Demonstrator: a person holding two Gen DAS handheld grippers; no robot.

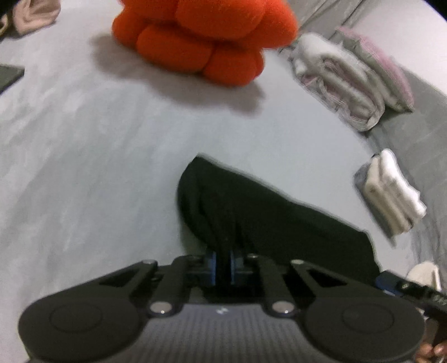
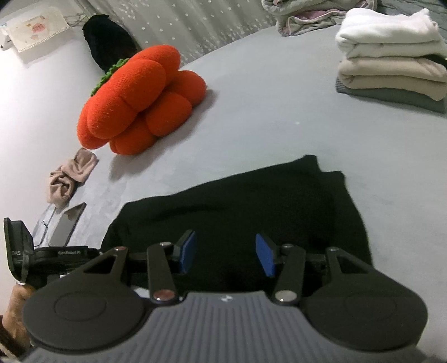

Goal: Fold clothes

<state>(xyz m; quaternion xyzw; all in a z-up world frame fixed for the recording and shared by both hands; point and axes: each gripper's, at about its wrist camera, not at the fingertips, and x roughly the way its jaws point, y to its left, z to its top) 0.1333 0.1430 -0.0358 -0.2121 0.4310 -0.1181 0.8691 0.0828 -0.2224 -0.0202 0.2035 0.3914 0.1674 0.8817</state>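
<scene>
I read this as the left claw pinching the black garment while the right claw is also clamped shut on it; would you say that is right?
Not quite. The left claw is indeed shut on the black garment, but the right claw is open: the right wrist view shows its blue pads standing well apart above the cloth, gripping nothing.

We're in a home bedroom here: a wide bed under a smooth pale grey sheet point(image 2: 265, 106), a plump orange pumpkin-shaped plush cushion point(image 2: 139, 100) sitting on it, a neat stack of folded white, beige and grey-green knitwear point(image 2: 391, 55) off to one side, and a sheer white star-dotted curtain point(image 2: 195, 25) behind.
</scene>
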